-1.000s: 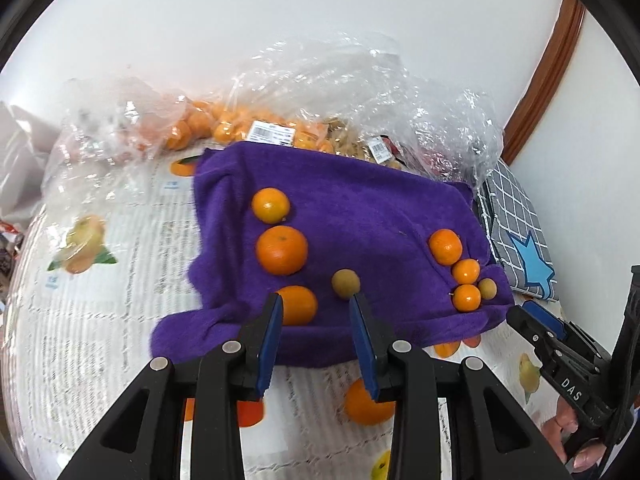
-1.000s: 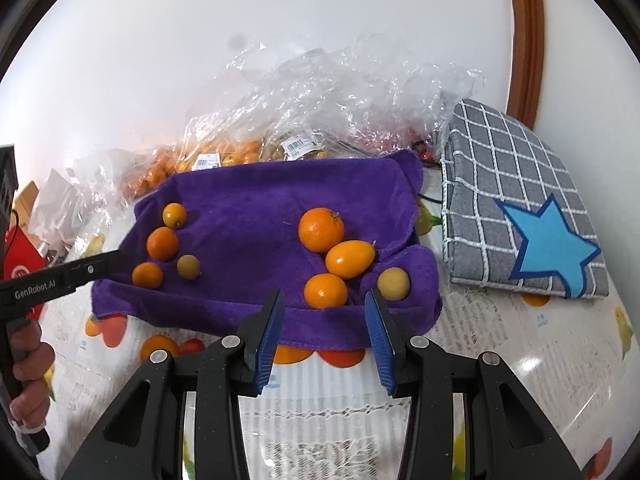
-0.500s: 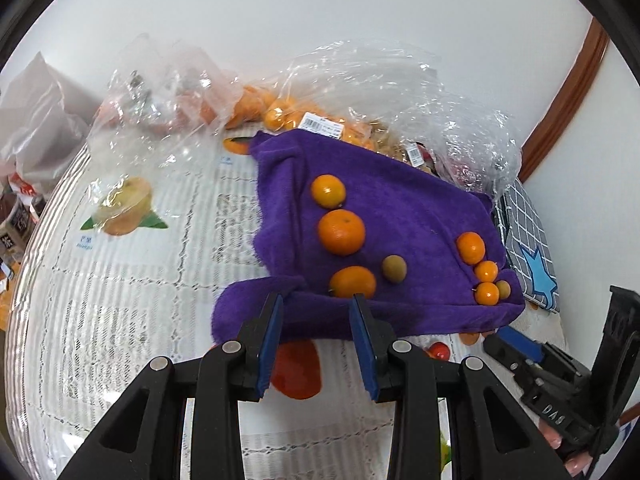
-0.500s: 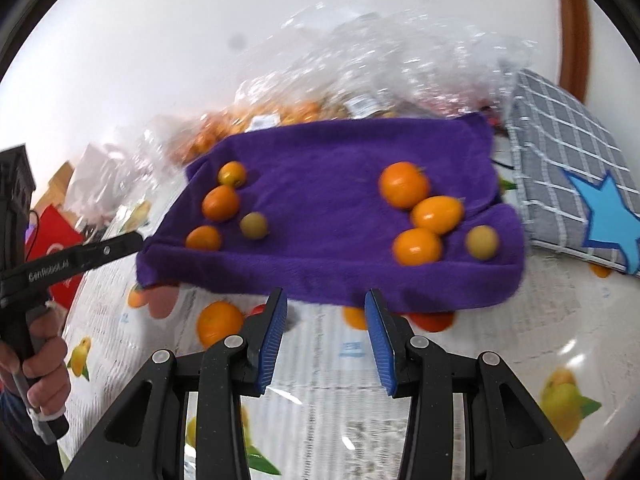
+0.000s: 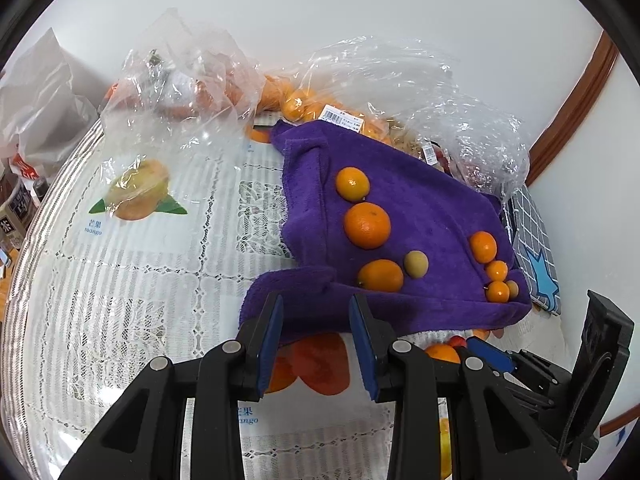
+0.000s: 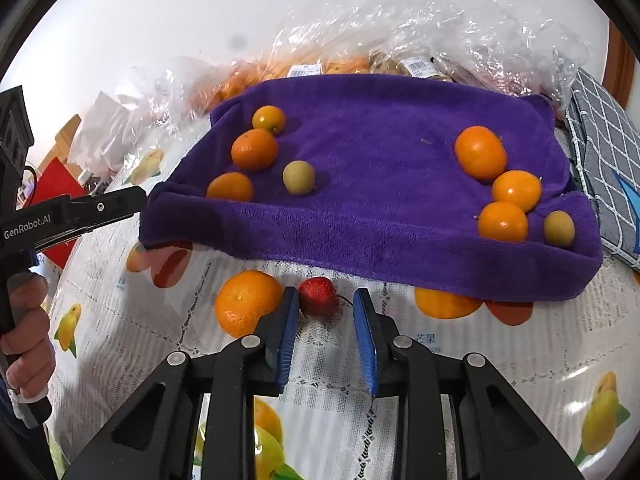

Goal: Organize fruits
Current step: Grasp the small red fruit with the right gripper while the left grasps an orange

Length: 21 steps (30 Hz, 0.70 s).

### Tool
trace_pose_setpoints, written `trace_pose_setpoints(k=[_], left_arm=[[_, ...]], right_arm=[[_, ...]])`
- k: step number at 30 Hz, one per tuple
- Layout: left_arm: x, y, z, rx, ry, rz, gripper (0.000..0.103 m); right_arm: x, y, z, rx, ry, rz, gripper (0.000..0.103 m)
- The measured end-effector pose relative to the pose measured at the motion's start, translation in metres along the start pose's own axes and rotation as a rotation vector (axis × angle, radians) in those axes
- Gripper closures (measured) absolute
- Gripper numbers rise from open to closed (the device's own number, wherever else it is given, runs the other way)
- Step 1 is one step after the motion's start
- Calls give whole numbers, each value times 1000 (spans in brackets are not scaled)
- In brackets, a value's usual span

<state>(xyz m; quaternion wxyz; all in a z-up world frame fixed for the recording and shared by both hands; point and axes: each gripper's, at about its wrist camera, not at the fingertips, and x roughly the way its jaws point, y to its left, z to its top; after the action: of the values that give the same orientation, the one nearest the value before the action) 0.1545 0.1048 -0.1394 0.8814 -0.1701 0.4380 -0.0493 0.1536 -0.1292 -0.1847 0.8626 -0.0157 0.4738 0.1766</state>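
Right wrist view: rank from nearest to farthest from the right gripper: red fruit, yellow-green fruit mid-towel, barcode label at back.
1. Red fruit: on the tablecloth, just ahead of the right gripper, near its left finger.
2. Yellow-green fruit: on the purple towel, left of centre.
3. Barcode label: on the plastic bags behind the towel.

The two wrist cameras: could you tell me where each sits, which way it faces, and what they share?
Left wrist: on the left gripper, facing the purple towel's left end; the right gripper shows low right.
Right wrist: on the right gripper, facing a small red fruit before the towel; the left gripper and hand show left.
Shared: the towel and its fruits.
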Motion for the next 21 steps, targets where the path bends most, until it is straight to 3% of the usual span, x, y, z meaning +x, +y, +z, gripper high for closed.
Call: trace_pose_setpoints(k=[6, 11, 21], left_arm=[[2, -2, -1, 3, 7, -3, 70], [4, -10, -5, 21, 17, -6, 70], [20, -52, -16, 95, 67, -51, 70]], right_arm=[[9, -1, 4, -1, 21, 14, 73], [7, -1, 2, -7, 1, 21, 80], [-19, -25, -7, 21, -38, -9, 80]])
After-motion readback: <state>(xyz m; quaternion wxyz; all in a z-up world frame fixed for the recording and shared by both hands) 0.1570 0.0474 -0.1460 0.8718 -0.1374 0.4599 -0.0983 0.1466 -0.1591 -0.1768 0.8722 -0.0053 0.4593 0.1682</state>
